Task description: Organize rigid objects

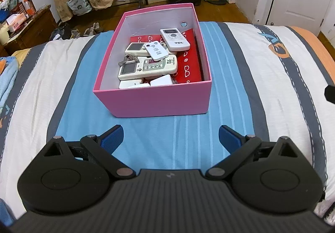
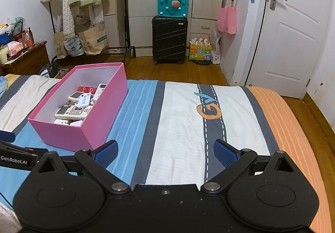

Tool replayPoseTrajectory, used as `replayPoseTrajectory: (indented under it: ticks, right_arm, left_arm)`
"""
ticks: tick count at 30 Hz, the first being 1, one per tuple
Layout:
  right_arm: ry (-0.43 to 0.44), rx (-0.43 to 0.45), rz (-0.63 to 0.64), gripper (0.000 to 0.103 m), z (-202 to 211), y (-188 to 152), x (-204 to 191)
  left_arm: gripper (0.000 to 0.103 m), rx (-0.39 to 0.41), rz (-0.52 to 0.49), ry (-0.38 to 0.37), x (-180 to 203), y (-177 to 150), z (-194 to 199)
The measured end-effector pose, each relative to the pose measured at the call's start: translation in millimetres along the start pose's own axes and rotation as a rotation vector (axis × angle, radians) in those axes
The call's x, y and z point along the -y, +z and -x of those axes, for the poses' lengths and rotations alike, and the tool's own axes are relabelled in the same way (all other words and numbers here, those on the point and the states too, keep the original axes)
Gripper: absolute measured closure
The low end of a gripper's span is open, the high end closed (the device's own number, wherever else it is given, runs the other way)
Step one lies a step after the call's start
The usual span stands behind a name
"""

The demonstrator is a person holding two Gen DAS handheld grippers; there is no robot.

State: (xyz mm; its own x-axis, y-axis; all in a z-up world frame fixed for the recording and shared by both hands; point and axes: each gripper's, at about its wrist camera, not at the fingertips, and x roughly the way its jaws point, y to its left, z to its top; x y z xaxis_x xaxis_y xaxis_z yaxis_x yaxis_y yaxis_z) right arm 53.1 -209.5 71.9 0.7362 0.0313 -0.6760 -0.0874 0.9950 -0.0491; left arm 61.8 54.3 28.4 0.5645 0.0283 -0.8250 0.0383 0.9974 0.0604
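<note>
Pink box (image 1: 152, 103), near wall: hides the near ends of the white blocks (image 1: 144, 83) at the bottom; their kind cannot be told.
Red booklet (image 1: 189, 65): mostly covered by the remote controls (image 1: 146, 65); full outline unseen.
Remote labels: apart from "TCL" on the far remote (image 1: 174, 38), print too small to read.
Left gripper (image 2: 12, 155) in the right wrist view: cut off by the left edge, fingers unseen.
Dark object (image 1: 330, 94): clipped by the right edge, unidentifiable.
Bedspread (image 2: 184, 118): near part hidden under the gripper body.

The left gripper (image 1: 171, 138) hangs low, jaws spread wide. The right gripper (image 2: 165, 152) beside it gapes likewise, empty.
</note>
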Motion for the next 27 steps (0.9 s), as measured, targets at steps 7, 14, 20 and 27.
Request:
replayPoseTrajectory:
  ticks: [7,14,20,27]
  right_arm:
    - [-0.009,-0.014,-0.037,0.004,-1.9,-4.0,5.3]
    - [-0.001,-0.017,-0.020,0.004,-3.0,-4.4,1.4]
    - [0.000,-0.014,-0.020,0.004,-1.4,-4.8,2.9]
    - [0.012,-0.007,-0.009,0.004,-1.3,-5.2,3.4]
  left_arm:
    - [0.004,-0.009,0.005,0.004,-1.1,0.8,-1.6]
    - [0.004,-0.013,0.018,0.004,-3.1,1.5,-4.1]
    - [0.002,0.007,0.016,0.010,-2.9,1.9,-0.4]
    - [0.002,0.019,0.010,0.039,-1.7,1.2,0.8]
